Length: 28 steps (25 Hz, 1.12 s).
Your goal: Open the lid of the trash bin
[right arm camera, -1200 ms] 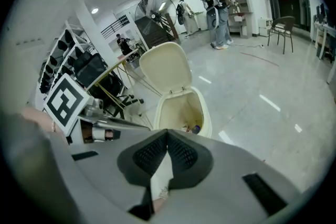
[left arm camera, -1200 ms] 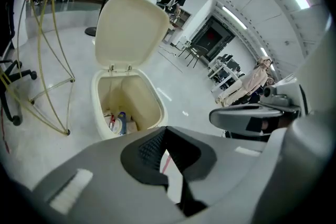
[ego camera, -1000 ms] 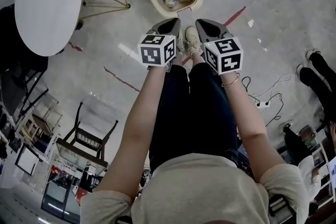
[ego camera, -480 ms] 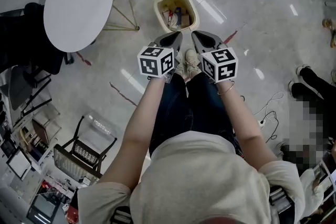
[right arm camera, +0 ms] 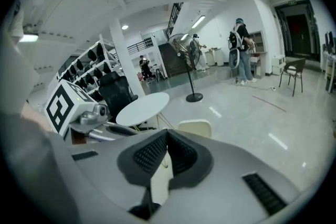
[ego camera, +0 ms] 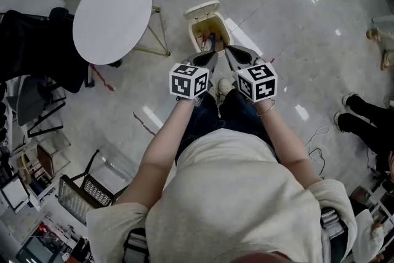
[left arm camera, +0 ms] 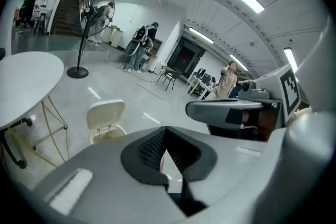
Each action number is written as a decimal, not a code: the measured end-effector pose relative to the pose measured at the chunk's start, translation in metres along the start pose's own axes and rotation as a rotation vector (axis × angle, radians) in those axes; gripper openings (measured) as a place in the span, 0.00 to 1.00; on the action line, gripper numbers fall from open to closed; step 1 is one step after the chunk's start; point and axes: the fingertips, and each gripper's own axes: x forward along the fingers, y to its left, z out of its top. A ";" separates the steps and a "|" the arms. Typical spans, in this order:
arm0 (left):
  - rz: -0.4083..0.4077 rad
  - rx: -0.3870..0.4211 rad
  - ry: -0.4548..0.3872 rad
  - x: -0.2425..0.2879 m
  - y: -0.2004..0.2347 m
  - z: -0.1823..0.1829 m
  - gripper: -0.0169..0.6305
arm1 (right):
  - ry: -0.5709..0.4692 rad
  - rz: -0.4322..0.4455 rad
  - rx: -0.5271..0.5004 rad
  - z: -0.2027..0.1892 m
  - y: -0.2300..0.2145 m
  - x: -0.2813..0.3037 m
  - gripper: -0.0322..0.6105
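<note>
The cream trash bin [ego camera: 204, 29] stands on the floor ahead of me, with its lid [ego camera: 202, 9] tipped up and back and rubbish showing inside. Both grippers hover side by side short of the bin, apart from it. My left gripper [ego camera: 208, 58] is shut with nothing in it. So is my right gripper [ego camera: 234, 53]. In the left gripper view the raised lid [left arm camera: 106, 113] shows beyond the closed jaws of the left gripper [left arm camera: 164, 132]. In the right gripper view the lid [right arm camera: 195, 127] peeks over the right gripper [right arm camera: 167, 136].
A round white table [ego camera: 112, 16] on thin gold legs stands left of the bin, with a black office chair [ego camera: 34, 49] beyond it. Another person's shoes [ego camera: 360, 113] and loose cables [ego camera: 317, 138] lie at right. A wire chair [ego camera: 83, 197] sits behind me at left.
The bin has drawn farther from me and now looks smaller, with more floor and the whole table in view. Both grippers stay shut and side by side.
</note>
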 end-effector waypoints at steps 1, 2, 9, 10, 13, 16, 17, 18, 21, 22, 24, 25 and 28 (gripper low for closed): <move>0.001 0.019 -0.024 -0.005 -0.002 0.010 0.04 | -0.018 -0.008 -0.018 0.008 0.003 -0.003 0.06; 0.003 0.043 -0.041 -0.011 -0.004 0.019 0.04 | -0.036 -0.010 -0.030 0.015 0.007 -0.007 0.06; -0.001 0.140 -0.154 -0.046 -0.021 0.074 0.04 | -0.098 0.029 -0.102 0.049 0.021 -0.030 0.06; -0.010 0.135 -0.177 -0.051 -0.024 0.081 0.04 | -0.106 0.030 -0.106 0.054 0.021 -0.032 0.06; -0.013 0.134 -0.254 -0.067 -0.026 0.096 0.04 | -0.159 0.042 -0.104 0.071 0.023 -0.036 0.06; 0.019 0.172 -0.319 -0.079 -0.028 0.104 0.04 | -0.221 0.071 -0.107 0.089 0.033 -0.042 0.06; 0.023 0.176 -0.338 -0.082 -0.030 0.105 0.04 | -0.230 0.078 -0.114 0.092 0.036 -0.045 0.06; 0.020 0.172 -0.355 -0.085 -0.032 0.105 0.04 | -0.235 0.084 -0.122 0.094 0.040 -0.047 0.06; 0.017 0.143 -0.388 -0.090 -0.033 0.105 0.04 | -0.243 0.093 -0.151 0.099 0.045 -0.050 0.06; 0.028 0.136 -0.384 -0.091 -0.032 0.104 0.04 | -0.244 0.097 -0.158 0.099 0.046 -0.051 0.06; 0.048 0.121 -0.361 -0.092 -0.029 0.098 0.04 | -0.239 0.105 -0.165 0.097 0.047 -0.050 0.06; 0.054 0.114 -0.352 -0.092 -0.029 0.094 0.04 | -0.233 0.107 -0.168 0.096 0.046 -0.050 0.06; 0.068 0.103 -0.344 -0.092 -0.028 0.087 0.04 | -0.217 0.103 -0.172 0.093 0.044 -0.050 0.06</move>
